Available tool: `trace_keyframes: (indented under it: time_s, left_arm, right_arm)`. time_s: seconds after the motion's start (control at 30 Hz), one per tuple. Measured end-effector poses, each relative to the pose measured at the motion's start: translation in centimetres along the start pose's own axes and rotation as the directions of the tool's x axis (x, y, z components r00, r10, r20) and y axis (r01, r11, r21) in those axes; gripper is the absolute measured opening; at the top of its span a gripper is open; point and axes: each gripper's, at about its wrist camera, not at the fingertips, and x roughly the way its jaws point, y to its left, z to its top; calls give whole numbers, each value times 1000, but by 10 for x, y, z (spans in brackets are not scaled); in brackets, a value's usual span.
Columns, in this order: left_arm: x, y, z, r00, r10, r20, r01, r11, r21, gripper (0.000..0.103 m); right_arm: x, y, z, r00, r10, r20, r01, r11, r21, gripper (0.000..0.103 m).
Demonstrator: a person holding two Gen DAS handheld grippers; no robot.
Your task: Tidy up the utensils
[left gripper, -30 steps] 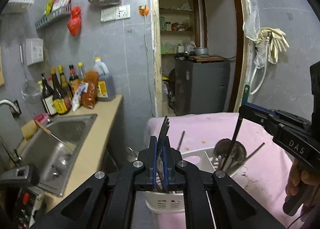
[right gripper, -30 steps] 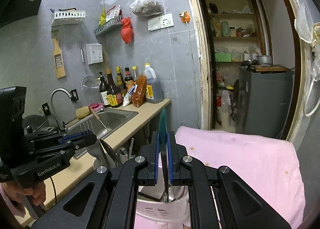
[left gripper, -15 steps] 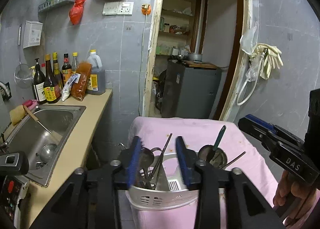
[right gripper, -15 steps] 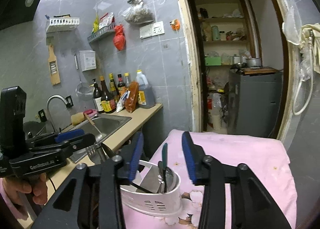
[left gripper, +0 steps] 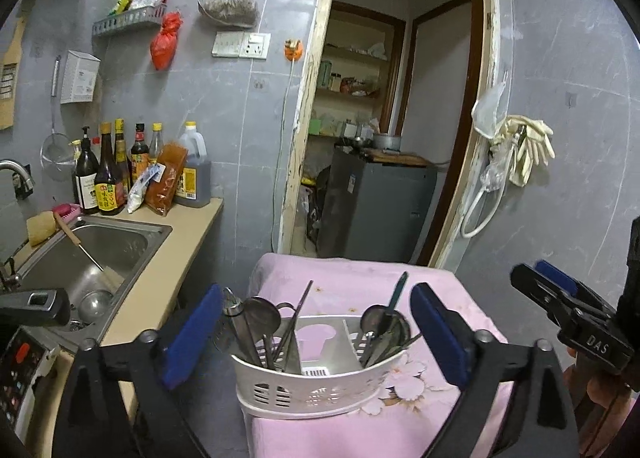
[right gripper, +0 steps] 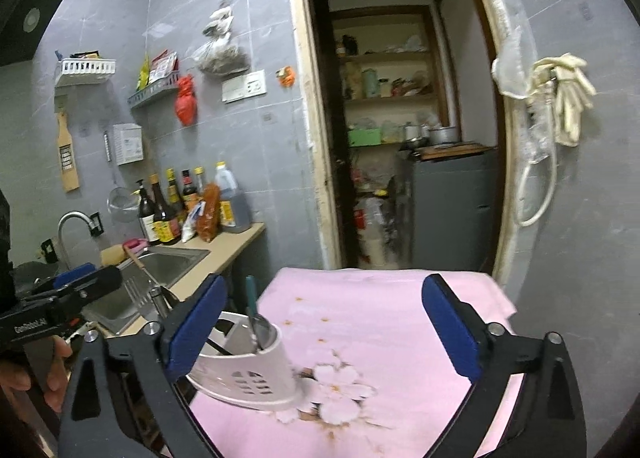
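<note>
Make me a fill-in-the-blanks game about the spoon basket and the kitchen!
1. The white utensil basket stands on a ____ cloth.
2. The basket's middle compartment is ____.
3. The spoon with the green handle stands in the ____ compartment, seen from the left wrist.
4. The jaws of the left gripper are ____.

Missing words: pink; empty; right; open

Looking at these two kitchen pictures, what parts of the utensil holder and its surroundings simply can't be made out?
- Utensil holder, right wrist view: its left part sits behind the right gripper's blue finger.
- Utensils' lower ends, left wrist view: hidden by the holder's wall.
- Bottle labels, both views: too small to read.
- Pantry shelves, right wrist view: blurred contents.
- Sink, left wrist view: its near end is covered by a black device.
</note>
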Motion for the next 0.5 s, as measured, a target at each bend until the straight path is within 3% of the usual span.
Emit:
trace_keyframes:
  time_s: [0.13,0.5]
  left_arm:
    - [-14,-11,-4,1000,6,31,-6,1000,1,102]
    - [-71,-48,-25,997,32,71,-36,998,55,102]
  right_arm:
    - [-25,-11,-1,999,-36,22,36,999,-10,102]
    - [-100,-25,-9,997,-75,35,76,997,-27,102]
